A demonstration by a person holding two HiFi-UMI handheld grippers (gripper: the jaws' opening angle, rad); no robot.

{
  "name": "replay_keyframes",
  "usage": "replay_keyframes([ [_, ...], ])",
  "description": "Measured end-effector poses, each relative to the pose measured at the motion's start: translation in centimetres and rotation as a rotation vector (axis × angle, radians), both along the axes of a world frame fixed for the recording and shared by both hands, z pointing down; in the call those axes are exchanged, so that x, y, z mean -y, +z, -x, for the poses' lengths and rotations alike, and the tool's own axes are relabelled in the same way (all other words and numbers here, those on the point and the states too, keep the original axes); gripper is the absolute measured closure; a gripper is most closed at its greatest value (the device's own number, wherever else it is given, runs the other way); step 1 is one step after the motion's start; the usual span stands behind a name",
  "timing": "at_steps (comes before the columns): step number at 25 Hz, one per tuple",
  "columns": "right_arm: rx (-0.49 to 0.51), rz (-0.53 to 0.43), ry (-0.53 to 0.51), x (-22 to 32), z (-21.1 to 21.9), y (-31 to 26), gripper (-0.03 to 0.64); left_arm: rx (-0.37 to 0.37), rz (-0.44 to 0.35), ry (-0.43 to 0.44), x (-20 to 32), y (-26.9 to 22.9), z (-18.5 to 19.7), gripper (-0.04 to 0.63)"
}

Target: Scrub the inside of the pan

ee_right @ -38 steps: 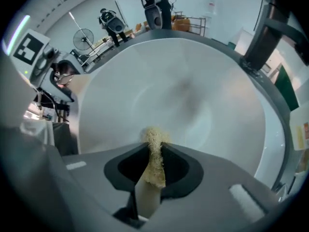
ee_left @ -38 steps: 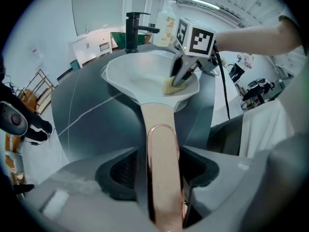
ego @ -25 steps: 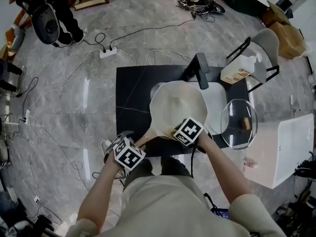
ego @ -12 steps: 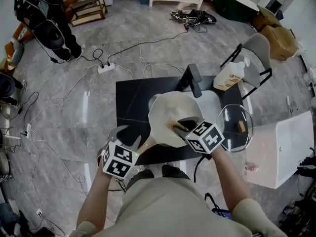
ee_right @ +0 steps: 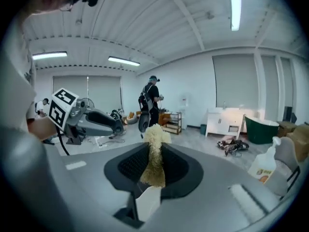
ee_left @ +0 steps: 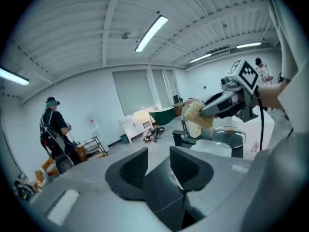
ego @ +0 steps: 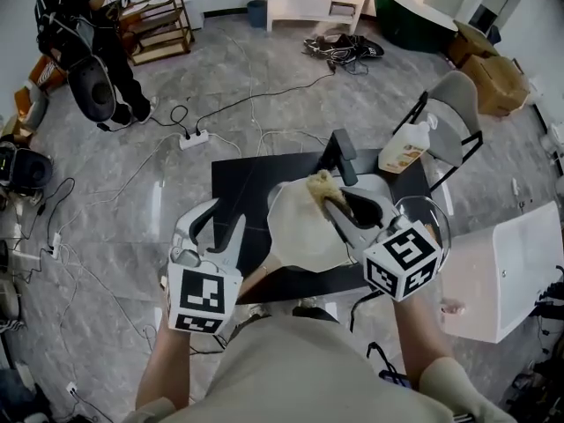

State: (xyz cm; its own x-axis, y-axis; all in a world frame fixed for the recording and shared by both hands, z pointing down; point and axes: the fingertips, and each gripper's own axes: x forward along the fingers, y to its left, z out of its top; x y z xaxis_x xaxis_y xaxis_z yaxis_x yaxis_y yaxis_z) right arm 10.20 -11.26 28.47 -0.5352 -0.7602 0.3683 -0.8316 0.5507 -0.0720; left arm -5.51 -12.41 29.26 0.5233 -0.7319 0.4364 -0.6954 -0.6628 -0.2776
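Left claw (ego: 220,223): partly open, just been closing, empty.
Right claw (ego: 339,203): clamped on sponge (ego: 319,183), above pan (ego: 295,232).
Worktop (ego: 233,183): glass lid (ego: 438,211) beside pan, bottle (ego: 401,155) beyond.

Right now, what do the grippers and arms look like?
Left gripper and right gripper: grey bodies, dark ribbed pads, each with a white cube bearing black square markers. Black cable off the right one. Beige short-sleeved top. Left jaws have just been closing, with nothing between them.
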Motion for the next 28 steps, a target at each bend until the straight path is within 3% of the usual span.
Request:
replay_keyframes([
  [3,0.003,-0.141,0.037,-0.8,-0.4,-4.5,0.535,-0.018,-0.099,-0.019,0.0,-2.8,0.5,0.443],
  [5,0.017,-0.216,0.061,-1.5,-0.7,-7.1,0.535,-0.064,-0.151,-0.022,-0.2,-4.7,0.5,0.477],
  [9,0.069,-0.335,0.113,-3.0,-1.7,-11.2,0.535,-0.223,-0.179,-0.060,-1.1,-8.0,0.6,0.506],
  [13,0.082,-0.437,0.160,-4.4,-2.5,-13.9,0.536,-0.283,-0.228,-0.072,-1.8,-10.9,1.4,0.574],
  [19,0.062,-0.527,0.212,-6.0,-3.8,-16.1,0.540,-0.298,-0.350,-0.016,-3.1,-13.5,1.4,0.581],
  [28,-0.010,-0.516,0.228,-6.7,-4.4,-15.4,0.540,-0.343,-0.287,-0.028,-3.1,-13.0,0.6,0.594],
])
